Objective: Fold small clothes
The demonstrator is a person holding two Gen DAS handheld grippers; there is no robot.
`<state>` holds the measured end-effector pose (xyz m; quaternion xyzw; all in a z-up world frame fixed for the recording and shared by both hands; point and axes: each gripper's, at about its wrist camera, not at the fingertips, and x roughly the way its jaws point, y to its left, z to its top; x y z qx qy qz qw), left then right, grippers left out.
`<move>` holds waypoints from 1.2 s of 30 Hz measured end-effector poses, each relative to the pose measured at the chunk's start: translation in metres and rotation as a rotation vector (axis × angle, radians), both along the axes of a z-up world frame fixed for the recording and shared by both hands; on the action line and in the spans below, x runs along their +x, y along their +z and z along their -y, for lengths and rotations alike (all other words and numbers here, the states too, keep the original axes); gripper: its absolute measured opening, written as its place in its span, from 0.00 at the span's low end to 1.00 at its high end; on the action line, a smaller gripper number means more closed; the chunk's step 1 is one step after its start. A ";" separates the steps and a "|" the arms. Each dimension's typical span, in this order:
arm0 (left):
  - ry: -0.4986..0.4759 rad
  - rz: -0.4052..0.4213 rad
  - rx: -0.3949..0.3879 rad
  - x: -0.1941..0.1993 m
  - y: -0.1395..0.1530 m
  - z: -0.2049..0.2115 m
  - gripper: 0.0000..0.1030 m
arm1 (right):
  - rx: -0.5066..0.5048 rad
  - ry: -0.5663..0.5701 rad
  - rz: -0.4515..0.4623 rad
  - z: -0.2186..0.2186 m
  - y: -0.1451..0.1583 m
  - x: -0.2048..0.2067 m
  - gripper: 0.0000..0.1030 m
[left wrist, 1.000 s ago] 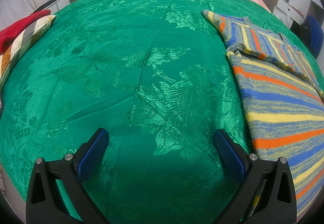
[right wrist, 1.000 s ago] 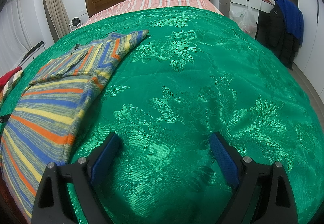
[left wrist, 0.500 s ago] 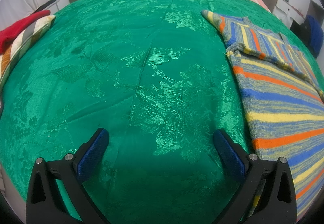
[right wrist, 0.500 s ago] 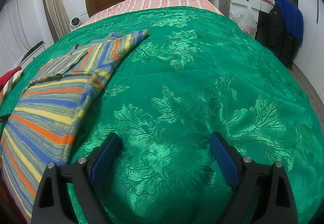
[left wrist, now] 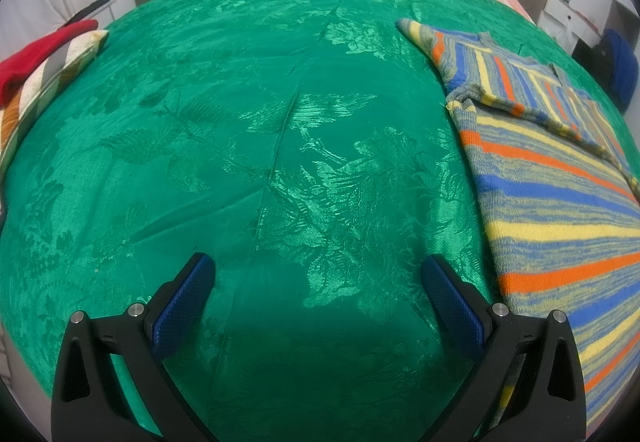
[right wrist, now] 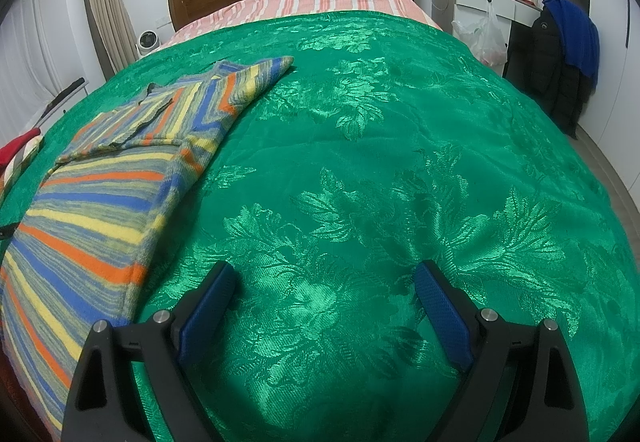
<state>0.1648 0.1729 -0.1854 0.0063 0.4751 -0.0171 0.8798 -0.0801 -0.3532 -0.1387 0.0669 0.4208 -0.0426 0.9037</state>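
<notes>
Left wrist view | nothing has shifted over the last second | left tool and right tool both released, hovering | striped sweater lies sleeve-folded on bed | next fold not begun

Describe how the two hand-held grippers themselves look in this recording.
Both match. The left hand-held gripper and the right hand-held gripper have matte black triangular cut-out frames, silver round pins at the joints, and textured blue pads on each finger. No cables, markings or sleeves show.

We see our left hand-held gripper and right hand-held gripper built alike: matte black triangular cut-out frames, round silver screws at the joints, and blue textured pads lining each finger.
</notes>
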 end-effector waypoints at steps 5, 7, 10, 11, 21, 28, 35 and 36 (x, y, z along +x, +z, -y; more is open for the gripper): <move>-0.069 -0.063 -0.153 -0.034 0.027 -0.014 0.99 | 0.039 0.018 -0.087 0.000 0.026 -0.001 0.90; -0.151 -0.098 -0.186 -0.060 0.033 -0.011 0.99 | 0.075 0.086 -0.063 -0.011 0.049 -0.019 0.90; -0.249 -0.184 -0.155 -0.103 0.023 0.003 0.99 | 0.163 0.235 -0.117 -0.041 0.071 -0.058 0.90; -0.268 -0.212 -0.147 -0.113 0.017 0.009 0.99 | 0.195 0.261 -0.144 -0.047 0.071 -0.067 0.90; -0.420 -0.314 0.045 -0.180 -0.002 0.059 0.60 | 0.330 0.277 -0.370 -0.080 0.018 -0.114 0.65; -0.367 -0.366 -0.173 -0.187 0.014 0.034 0.03 | 0.381 0.345 -0.475 -0.091 0.024 -0.107 0.06; -0.301 -0.172 -0.459 -0.123 0.094 0.005 0.03 | 0.557 0.321 -0.229 -0.061 0.086 -0.050 0.06; -0.290 -0.145 -0.464 -0.098 0.102 0.005 0.03 | 0.554 0.319 -0.198 -0.059 0.092 -0.031 0.06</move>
